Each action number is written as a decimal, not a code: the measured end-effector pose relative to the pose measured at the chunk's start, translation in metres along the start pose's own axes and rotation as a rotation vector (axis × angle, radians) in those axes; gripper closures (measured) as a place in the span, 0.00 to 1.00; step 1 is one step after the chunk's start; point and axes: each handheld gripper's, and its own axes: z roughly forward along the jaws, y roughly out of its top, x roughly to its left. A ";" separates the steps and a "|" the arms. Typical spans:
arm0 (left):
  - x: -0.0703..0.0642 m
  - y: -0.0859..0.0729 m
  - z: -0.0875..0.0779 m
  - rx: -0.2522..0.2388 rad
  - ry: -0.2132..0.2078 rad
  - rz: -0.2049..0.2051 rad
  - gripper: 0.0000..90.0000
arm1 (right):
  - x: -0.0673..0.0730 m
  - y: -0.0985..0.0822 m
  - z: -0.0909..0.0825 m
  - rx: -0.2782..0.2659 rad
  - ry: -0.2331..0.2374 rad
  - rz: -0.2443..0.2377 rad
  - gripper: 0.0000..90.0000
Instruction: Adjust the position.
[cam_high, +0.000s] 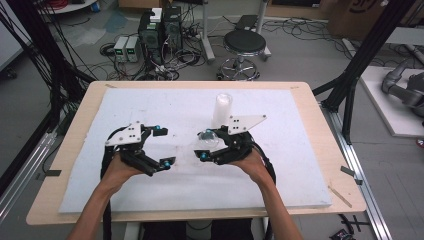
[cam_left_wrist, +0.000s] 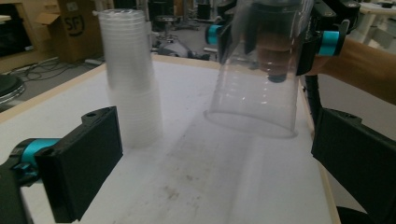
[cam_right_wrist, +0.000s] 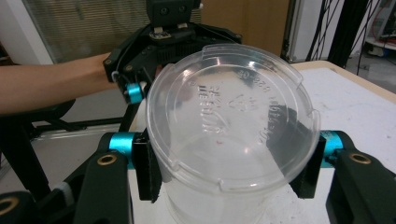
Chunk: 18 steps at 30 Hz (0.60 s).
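My right tool is pinching a clear plastic cup, its pads pressed against the walls on either side just under the base, so the cup hangs upside down with its mouth toward the tabletop. In the right gripper view the flat bottom with its moulded lettering faces the camera; in the left gripper view the same cup floats above the white surface, its open rim clear of it. I judge the grip sits near the base because that is where the wall is stiffest and least likely to buckle under the pads. My left tool is spread wide with nothing between its jaws, and it sits apart from the cup, off to the left in the high view. The stack of cups stands upright just beyond my right tool, near the middle of the tabletop, mouths down as far as I can tell; in the left gripper view the stack rises well to the side of the held cup. The single cup looks to be one of that stack, and keeping my left tool wide leaves it ready to steady the stack or take the cup.
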 end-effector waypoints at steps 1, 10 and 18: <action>-0.001 0.001 0.005 -0.002 -0.013 0.005 0.02 | 0.000 0.000 0.000 -0.003 -0.001 -0.003 0.46; -0.013 0.003 0.036 -0.035 -0.089 0.009 0.02 | 0.001 0.002 -0.001 -0.013 0.020 -0.002 0.46; -0.018 0.001 0.049 -0.039 -0.135 0.027 0.02 | 0.003 0.003 0.000 -0.022 0.043 -0.011 0.46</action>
